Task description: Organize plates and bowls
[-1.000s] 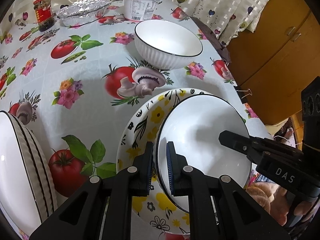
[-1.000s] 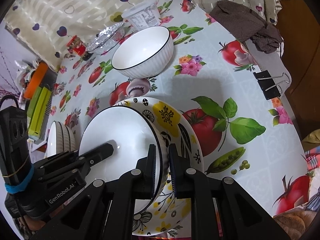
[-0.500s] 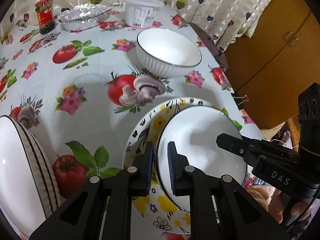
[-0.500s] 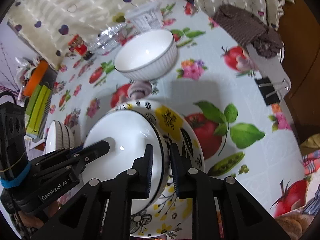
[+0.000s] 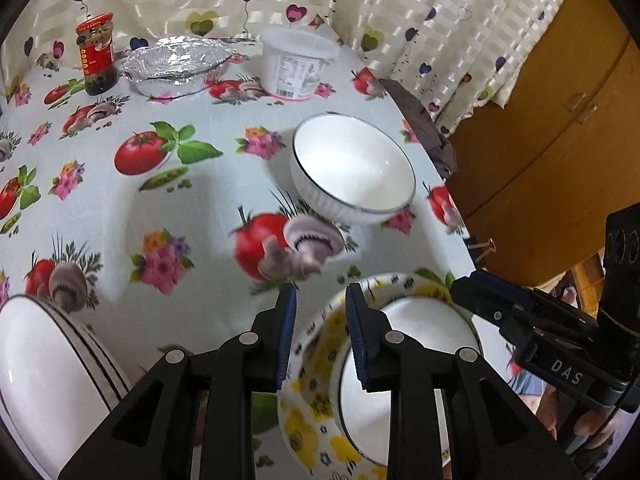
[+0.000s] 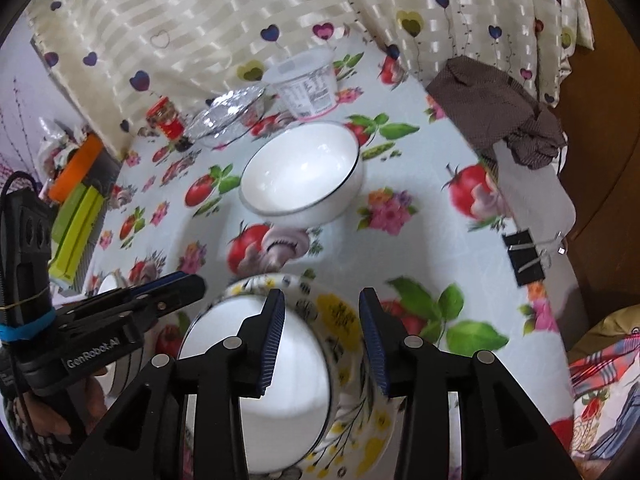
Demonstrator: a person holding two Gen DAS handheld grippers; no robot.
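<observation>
A white bowl (image 5: pixel 404 380) sits in a yellow-flowered plate (image 5: pixel 316 408) at the table's near edge; both also show in the right wrist view, the bowl (image 6: pixel 260 392) and the plate (image 6: pixel 344 320). My left gripper (image 5: pixel 320 336) is open and straddles their left rims. My right gripper (image 6: pixel 322 336) is open and straddles their right rims. A second white bowl (image 5: pixel 352 168) with a black rim stands farther back (image 6: pixel 302 176). A stack of white ribbed plates (image 5: pixel 48 380) lies at the near left.
At the back stand a red-lidded jar (image 5: pixel 96 56), a foil tray (image 5: pixel 176 64) and a white tub (image 5: pixel 298 62). A brown cloth (image 6: pixel 496 112) and a binder clip (image 6: pixel 526 260) sit at the table's right edge. A wooden cabinet (image 5: pixel 560 132) is to the right.
Both grippers have opened, letting go of the bowl's rims, and pulled back a little. The bowl now rests in the flowered plate.
</observation>
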